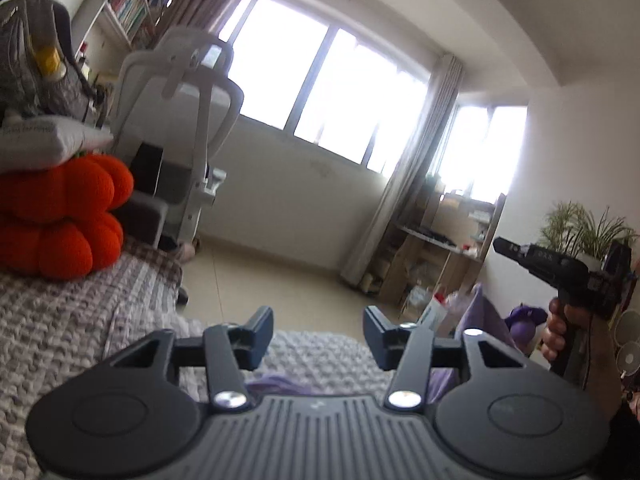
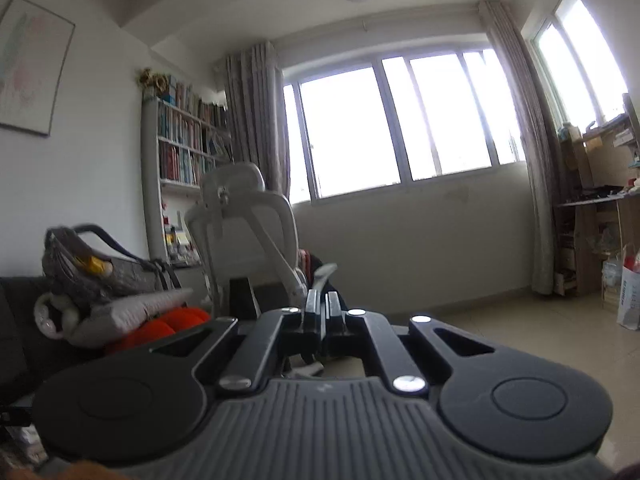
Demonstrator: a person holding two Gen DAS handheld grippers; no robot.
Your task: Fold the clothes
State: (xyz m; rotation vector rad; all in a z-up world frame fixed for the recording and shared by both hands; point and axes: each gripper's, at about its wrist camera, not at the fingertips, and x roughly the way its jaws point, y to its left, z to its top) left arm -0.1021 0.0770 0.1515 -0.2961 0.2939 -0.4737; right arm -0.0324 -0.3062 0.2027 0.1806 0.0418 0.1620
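Note:
My left gripper (image 1: 318,334) is open and empty, held above the knitted grey bedspread (image 1: 80,320). A purple garment (image 1: 276,384) shows just below and behind its fingers, with more purple cloth (image 1: 486,320) standing up at the right. My right gripper shows in the left wrist view (image 1: 500,246) at the far right, raised in a hand, pointing left, jaws together. In the right wrist view my right gripper (image 2: 323,304) is shut with nothing visible between the fingers, aimed at the room, no garment in sight.
Orange pumpkin cushions (image 1: 64,216) with a grey pillow and a backpack (image 1: 36,52) on top sit at the bed's left. A white office chair (image 1: 188,120) stands beyond the bed. Shelves (image 1: 440,248), a plant (image 1: 580,228) and bags are at the right, by the windows.

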